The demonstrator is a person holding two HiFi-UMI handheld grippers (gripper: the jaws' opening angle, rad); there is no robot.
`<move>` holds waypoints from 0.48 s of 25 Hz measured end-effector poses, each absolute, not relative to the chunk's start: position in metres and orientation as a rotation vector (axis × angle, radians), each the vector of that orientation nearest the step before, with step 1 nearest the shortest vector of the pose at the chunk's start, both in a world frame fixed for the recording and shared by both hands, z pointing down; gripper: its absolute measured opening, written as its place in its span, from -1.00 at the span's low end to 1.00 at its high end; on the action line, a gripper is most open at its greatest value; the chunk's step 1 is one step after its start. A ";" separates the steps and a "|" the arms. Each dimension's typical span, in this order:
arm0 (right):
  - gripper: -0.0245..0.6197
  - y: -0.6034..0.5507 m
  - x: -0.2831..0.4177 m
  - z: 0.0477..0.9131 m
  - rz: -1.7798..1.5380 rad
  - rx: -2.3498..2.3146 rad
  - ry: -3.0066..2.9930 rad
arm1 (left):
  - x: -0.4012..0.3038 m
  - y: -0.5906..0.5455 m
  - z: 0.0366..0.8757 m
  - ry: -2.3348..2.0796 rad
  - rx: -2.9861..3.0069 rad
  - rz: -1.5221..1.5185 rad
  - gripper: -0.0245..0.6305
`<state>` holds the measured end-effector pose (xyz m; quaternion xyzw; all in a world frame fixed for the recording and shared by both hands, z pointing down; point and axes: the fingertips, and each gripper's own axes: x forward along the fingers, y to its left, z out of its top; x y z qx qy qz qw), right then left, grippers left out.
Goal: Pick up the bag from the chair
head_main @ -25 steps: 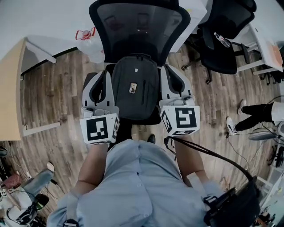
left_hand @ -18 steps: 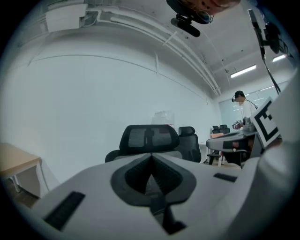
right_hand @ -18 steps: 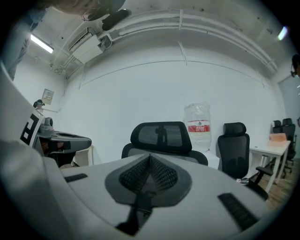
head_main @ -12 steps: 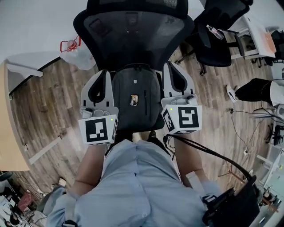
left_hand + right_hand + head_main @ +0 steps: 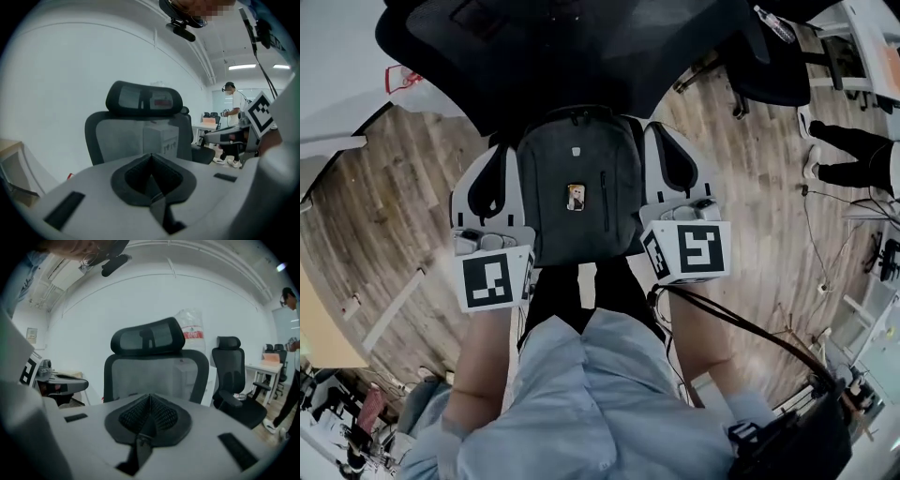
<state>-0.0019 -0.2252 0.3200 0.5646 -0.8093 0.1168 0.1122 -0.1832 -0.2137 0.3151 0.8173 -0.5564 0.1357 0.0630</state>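
Head view: the dark bag [image 5: 578,183] stands on the chair [image 5: 562,52] seat, between the left gripper [image 5: 495,155] and right gripper [image 5: 664,141]. Both grippers' jaws are pressed together, empty (bag badge print is unreadable).

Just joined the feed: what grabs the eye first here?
A dark backpack sits on the black office chair, in the middle of the head view. The left gripper and right gripper flank it, one on each side, both shut with nothing between their jaws.
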 end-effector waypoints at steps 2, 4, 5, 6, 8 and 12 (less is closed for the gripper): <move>-0.92 -0.223 0.003 0.352 0.413 1.630 -2.350 | -0.186 -0.211 0.342 -1.678 2.417 0.458 -0.92; -0.92 -0.220 0.006 0.382 0.475 1.604 -2.329 | -0.190 -0.208 0.368 -1.678 2.374 0.496 -0.92; -0.92 -0.218 0.006 0.396 0.500 1.590 -2.320 | -0.192 -0.207 0.379 -1.676 2.360 0.513 -0.92; -0.92 -0.216 0.006 0.409 0.519 1.574 -2.311 | -0.194 -0.205 0.389 -1.673 2.349 0.529 -0.92; -0.92 -0.214 0.005 0.434 0.548 1.548 -2.285 | -0.197 -0.205 0.407 -1.666 2.338 0.555 -0.92; -0.92 -0.207 0.013 0.474 0.614 1.523 -2.219 | -0.201 -0.204 0.439 -1.660 2.310 0.602 -0.92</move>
